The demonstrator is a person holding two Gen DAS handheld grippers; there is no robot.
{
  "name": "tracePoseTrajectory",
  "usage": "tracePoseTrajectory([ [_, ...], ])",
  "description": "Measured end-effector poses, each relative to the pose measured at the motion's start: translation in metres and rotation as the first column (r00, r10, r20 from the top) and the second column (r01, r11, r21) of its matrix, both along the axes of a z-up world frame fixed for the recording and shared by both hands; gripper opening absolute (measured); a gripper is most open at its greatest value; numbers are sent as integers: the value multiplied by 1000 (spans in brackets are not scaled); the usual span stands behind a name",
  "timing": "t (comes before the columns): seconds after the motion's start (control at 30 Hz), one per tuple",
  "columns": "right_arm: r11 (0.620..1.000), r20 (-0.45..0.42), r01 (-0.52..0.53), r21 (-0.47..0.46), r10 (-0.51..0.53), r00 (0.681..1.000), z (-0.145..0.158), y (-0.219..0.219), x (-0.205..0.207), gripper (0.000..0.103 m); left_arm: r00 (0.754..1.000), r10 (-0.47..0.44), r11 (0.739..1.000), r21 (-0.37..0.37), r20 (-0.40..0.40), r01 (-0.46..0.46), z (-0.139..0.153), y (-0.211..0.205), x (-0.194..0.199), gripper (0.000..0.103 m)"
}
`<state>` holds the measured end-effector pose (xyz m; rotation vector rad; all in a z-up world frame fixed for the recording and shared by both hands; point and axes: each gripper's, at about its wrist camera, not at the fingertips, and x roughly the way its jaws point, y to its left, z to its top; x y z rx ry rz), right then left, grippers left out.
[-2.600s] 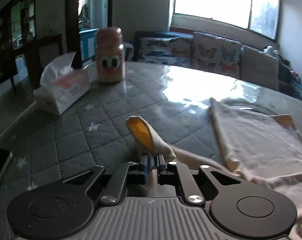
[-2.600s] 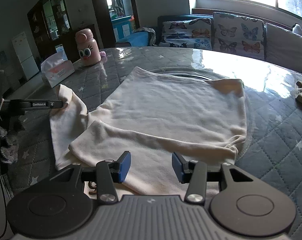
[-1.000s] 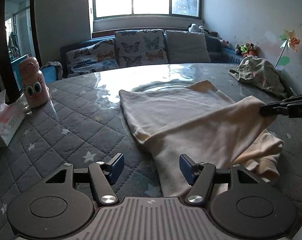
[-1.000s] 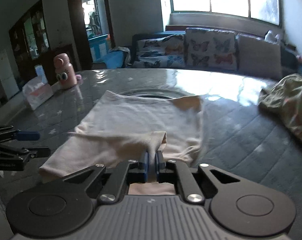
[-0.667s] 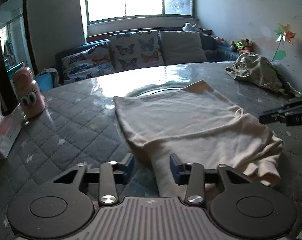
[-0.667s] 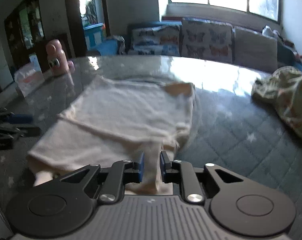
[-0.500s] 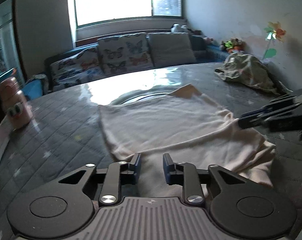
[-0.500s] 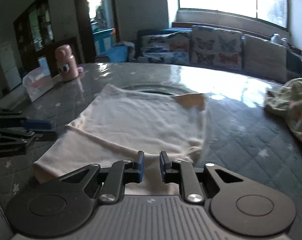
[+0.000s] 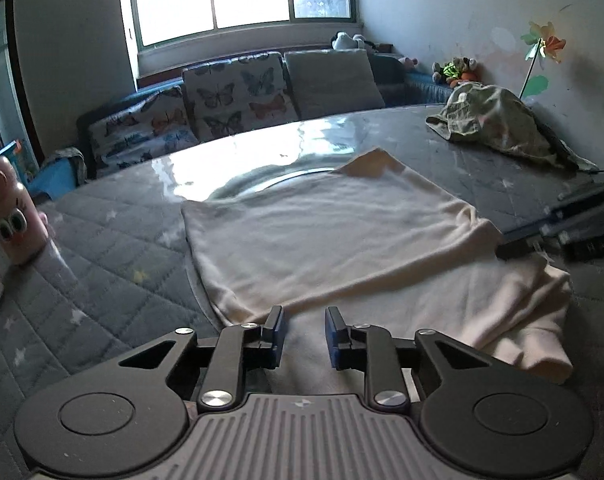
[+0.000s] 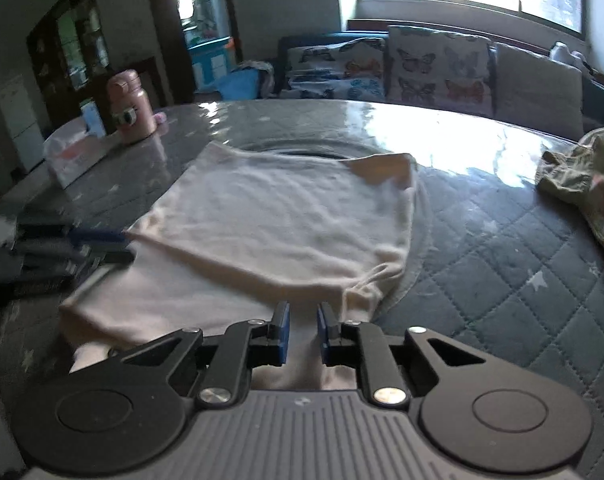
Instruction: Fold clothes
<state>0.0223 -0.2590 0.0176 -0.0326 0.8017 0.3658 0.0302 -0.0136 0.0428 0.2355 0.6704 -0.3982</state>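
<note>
Judging by its limp drape, we take the cream garment (image 9: pixel 326 240), lying partly folded on the quilted table (image 9: pixel 114 280), for light, soft and floppy; its near hem suits gripping. Our left gripper (image 9: pixel 304 334) and right gripper (image 10: pixel 301 330) stand slightly parted over cloth, clamping nothing. No writing is legible.

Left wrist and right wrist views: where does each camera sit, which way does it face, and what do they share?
Left wrist: on the left gripper, low over the cream garment, facing the window, sofa and olive garment; right gripper at right.
Right wrist: on the right gripper, facing the pink bottle; left gripper at left.
Shared: garment, quilted table, sofa.
</note>
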Motion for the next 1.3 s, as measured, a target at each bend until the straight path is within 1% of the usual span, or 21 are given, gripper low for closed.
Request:
tracePoseTrajectory([
  [0.1, 999, -9, -22, -29, 22, 1000, -7, 2, -9, 18, 999, 11, 1000, 24, -34, -10, -11, 0, 6, 25],
  [0.23, 997, 5, -40, -59, 40, 999, -1, 2, -15, 18, 1000, -4, 1000, 27, -8, 4, -5, 1, -5, 26],
  [0.33, 998, 34, -37, -49, 39, 999, 7, 3, -9, 18, 1000, -25, 999, 39, 15, 25, 1, -3, -9, 28],
  [0.47, 999, 54, -23, -24, 24, 998, 7, 6, 7, 18, 1000, 14, 999, 29, -7, -14, -2, -2, 6, 28],
  [0.57, 1000, 24, -3, -30, 4, 1000, -2, 5, 18, 18, 999, 31, 999, 40, -28, -29, -8, 2, 10, 33],
  [0.63, 999, 13, -7, -31, 8, 1000, -3, 4, 16, 18, 1000, 22, 999, 45, -19, -21, -6, 4, 3, 35],
  [0.67, 999, 18, -20, -33, 21, 1000, -1, 4, 11, 18, 1000, 10, 999, 41, -10, -10, -3, 4, -2, 38],
  [0.7, 999, 22, -36, -34, 37, 999, 1, 6, 6, 22, 1000, -2, 999, 37, -2, 2, -1, 4, -7, 39],
  [0.77, 996, 25, -77, -37, 78, 997, 4, 11, -6, 29, 1000, -28, 999, 35, 15, 27, 3, 1, -16, 40],
  [0.83, 993, 23, -109, -42, 110, 994, 3, 16, -15, 29, 997, -68, 997, 40, 30, 67, 3, -6, -26, 40],
  [0.87, 991, 22, -121, -49, 122, 992, 2, 18, -18, 29, 995, -92, 995, 44, 37, 90, 2, -9, -31, 42],
  [0.93, 989, 14, -129, -74, 130, 991, -3, 20, -22, 29, 991, -121, 989, 96, 52, 116, -5, -13, -38, 43],
  [0.97, 989, 4, -124, -84, 125, 992, -7, 19, -23, 29, 991, -127, 986, 115, 49, 120, -9, -14, -40, 43],
  [1.03, 991, -2, -118, -64, 118, 993, -9, 13, -26, 29, 992, -124, 985, 130, 39, 118, -16, -9, -42, 43],
  [1.1, 991, 0, -117, -64, 118, 993, -7, 11, -29, 28, 992, -120, 985, 130, 43, 113, -15, -3, -46, 48],
  [1.17, 990, 2, -119, -70, 119, 993, -5, 11, -30, 28, 991, -121, 984, 138, 48, 114, -12, 2, -49, 48],
  [1.23, 992, -1, -114, -60, 115, 993, -4, 10, -29, 29, 986, -153, 977, 164, 68, 140, -8, 2, -59, 47],
  [1.3, 992, 7, -111, -52, 111, 994, 0, 9, -31, 30, 974, -210, 962, 198, 85, 190, -7, 1, -70, 50],
])
